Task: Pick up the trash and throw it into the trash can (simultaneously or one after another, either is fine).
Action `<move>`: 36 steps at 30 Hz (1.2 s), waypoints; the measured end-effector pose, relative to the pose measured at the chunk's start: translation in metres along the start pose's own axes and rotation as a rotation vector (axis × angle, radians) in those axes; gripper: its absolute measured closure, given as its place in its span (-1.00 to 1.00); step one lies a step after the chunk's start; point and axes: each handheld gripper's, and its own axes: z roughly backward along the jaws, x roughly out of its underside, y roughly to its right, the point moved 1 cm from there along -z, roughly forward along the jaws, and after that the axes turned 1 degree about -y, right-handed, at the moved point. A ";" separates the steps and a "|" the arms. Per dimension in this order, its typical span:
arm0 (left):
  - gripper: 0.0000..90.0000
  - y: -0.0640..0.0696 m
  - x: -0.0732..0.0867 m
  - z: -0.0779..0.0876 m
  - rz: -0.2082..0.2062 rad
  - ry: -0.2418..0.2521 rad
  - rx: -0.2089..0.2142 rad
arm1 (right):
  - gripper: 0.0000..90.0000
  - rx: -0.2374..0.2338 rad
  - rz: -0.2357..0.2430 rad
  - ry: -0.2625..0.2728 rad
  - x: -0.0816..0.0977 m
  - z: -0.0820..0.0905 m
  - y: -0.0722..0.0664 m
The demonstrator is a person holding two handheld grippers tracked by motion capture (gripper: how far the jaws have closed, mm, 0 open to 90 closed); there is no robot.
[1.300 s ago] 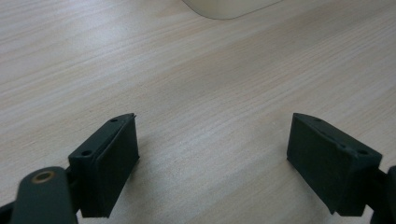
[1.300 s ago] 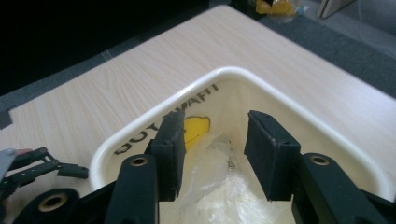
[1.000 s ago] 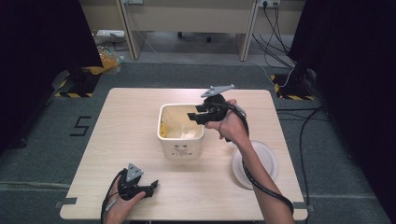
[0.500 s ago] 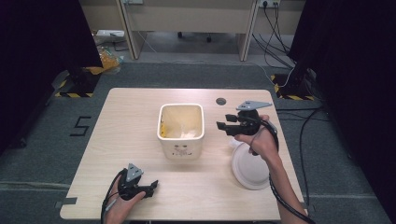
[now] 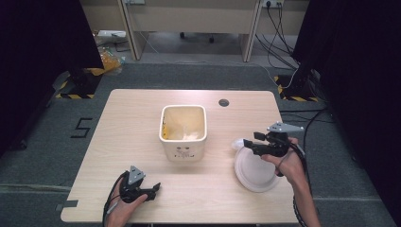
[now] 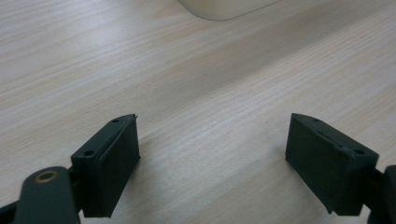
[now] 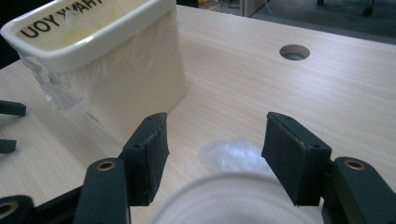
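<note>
The right claw [image 5: 251, 143] is spread wide with nothing gripped, its jaws just opened further, and it's hung over the white paper plate [image 5: 255, 170], probably lined up for the crumpled clear wrapper [image 7: 232, 154] lying on the bench [image 5: 142, 118] just beyond the plate's rim, near the cream bin [image 5: 184, 131]. The left claw [image 5: 153, 190] is parked open and empty.

Lab-type recording room: black curtains [image 5: 42, 52], hazard-taped stand feet [image 5: 75, 90], floor cables [image 5: 276, 23], wall sockets [image 5: 270, 4], grey carpet [image 5: 38, 156]
</note>
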 end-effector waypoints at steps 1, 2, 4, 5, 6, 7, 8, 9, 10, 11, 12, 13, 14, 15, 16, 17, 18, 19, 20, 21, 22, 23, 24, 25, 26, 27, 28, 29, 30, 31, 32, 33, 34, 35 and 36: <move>-0.63 0.001 0.000 0.000 -0.002 -0.001 0.008 | -0.13 0.000 0.000 0.000 0.000 0.000 0.000; -0.64 0.003 0.000 0.000 -0.006 0.001 0.011 | -0.15 0.013 -0.010 -0.003 0.010 0.003 0.005; -0.64 0.007 0.000 0.000 -0.010 0.012 0.023 | -0.15 0.023 -0.016 -0.003 0.015 0.005 0.007; -0.65 0.010 -0.001 0.000 -0.008 0.016 0.035 | -0.16 0.042 -0.033 -0.007 0.023 0.009 0.014; -0.65 0.013 -0.001 0.000 -0.010 0.020 0.047 | -0.16 0.042 -0.033 -0.007 0.023 0.009 0.014; -0.65 0.016 -0.002 0.000 -0.015 0.025 0.052 | -0.17 0.057 -0.053 -0.004 0.032 0.014 0.020; -0.65 0.020 -0.004 0.000 -0.026 0.028 0.057 | -0.17 0.057 -0.053 -0.004 0.032 0.014 0.020; -0.65 0.024 -0.005 0.000 -0.031 0.030 0.066 | -0.17 0.062 -0.063 0.000 0.036 0.016 0.023; -0.65 0.028 -0.007 0.000 -0.030 0.035 0.082 | -0.18 0.072 -0.086 0.005 0.045 0.021 0.029; -0.65 0.032 -0.009 -0.001 -0.029 0.038 0.101 | -0.18 0.072 -0.086 0.005 0.045 0.021 0.029; -0.65 0.037 -0.012 -0.002 -0.033 0.040 0.115 | -0.18 0.071 -0.101 0.009 0.050 0.023 0.031; -0.65 0.042 -0.014 -0.003 -0.042 0.043 0.125 | -0.18 0.066 -0.116 -0.011 0.057 0.025 0.034; -0.65 0.046 -0.016 -0.004 -0.053 0.042 0.131 | -0.18 0.066 -0.116 -0.011 0.057 0.025 0.034; -0.65 0.051 -0.019 -0.006 -0.057 0.046 0.141 | -0.18 0.069 -0.120 -0.008 0.059 0.027 0.036; -0.65 0.055 -0.021 -0.009 -0.064 0.046 0.151 | -0.19 0.071 -0.133 -0.007 0.064 0.030 0.038; -0.65 0.059 -0.024 -0.011 -0.071 0.043 0.163 | -0.19 0.071 -0.133 -0.007 0.064 0.030 0.038; -0.65 0.063 -0.026 -0.014 -0.078 0.039 0.171 | -0.19 0.075 -0.133 -0.010 0.066 0.031 0.039; -0.65 0.066 -0.029 -0.017 -0.089 0.035 0.179 | -0.20 0.080 -0.137 -0.009 0.067 0.031 0.040; -0.65 0.070 -0.031 -0.019 -0.091 0.037 0.186 | -0.20 0.085 -0.140 -0.011 0.069 0.032 0.042; -0.65 0.073 -0.034 -0.021 -0.092 0.039 0.196 | -0.21 0.093 -0.145 -0.016 0.072 0.032 0.044; -0.65 0.076 -0.036 -0.024 -0.093 0.037 0.211 | -0.21 0.093 -0.145 -0.016 0.072 0.032 0.044; -0.65 0.079 -0.039 -0.026 -0.097 0.033 0.219 | -0.22 0.107 -0.149 -0.018 0.073 0.033 0.047; -0.65 0.083 -0.042 -0.028 -0.097 0.036 0.229 | -0.22 0.107 -0.149 -0.018 0.073 0.033 0.047; -0.65 0.086 -0.045 -0.030 -0.102 0.039 0.239 | -0.22 0.110 -0.151 -0.019 0.073 0.034 0.048; -0.65 0.090 -0.048 -0.032 -0.108 0.038 0.252 | -0.22 0.110 -0.151 -0.019 0.073 0.034 0.048; -0.65 0.099 -0.054 -0.037 -0.122 0.039 0.267 | -0.24 0.110 -0.161 -0.023 0.074 0.033 0.050; -0.65 0.104 -0.057 -0.039 -0.130 0.040 0.274 | -0.24 0.110 -0.160 -0.025 0.075 0.033 0.051; -0.65 0.104 -0.057 -0.039 -0.130 0.040 0.274 | -0.24 0.110 -0.160 -0.025 0.075 0.033 0.051; -0.65 0.107 -0.061 -0.042 -0.138 0.040 0.279 | -0.25 0.110 -0.162 -0.028 0.076 0.032 0.051; -0.65 0.111 -0.065 -0.044 -0.143 0.045 0.278 | -0.25 0.109 -0.165 -0.034 0.077 0.031 0.052; -0.65 0.114 -0.069 -0.047 -0.150 0.042 0.279 | -0.25 0.108 -0.166 -0.036 0.078 0.031 0.053; -0.65 0.120 -0.075 -0.052 -0.149 0.043 0.299 | -0.26 0.107 -0.170 -0.040 0.079 0.030 0.055; -0.65 0.120 -0.075 -0.052 -0.149 0.043 0.299 | -0.26 0.107 -0.170 -0.040 0.079 0.030 0.055; -0.65 0.124 -0.078 -0.054 -0.155 0.043 0.305 | -0.26 0.106 -0.173 -0.039 0.079 0.030 0.056; -0.65 0.128 -0.079 -0.057 -0.162 0.041 0.309 | -0.27 0.105 -0.174 -0.039 0.080 0.030 0.057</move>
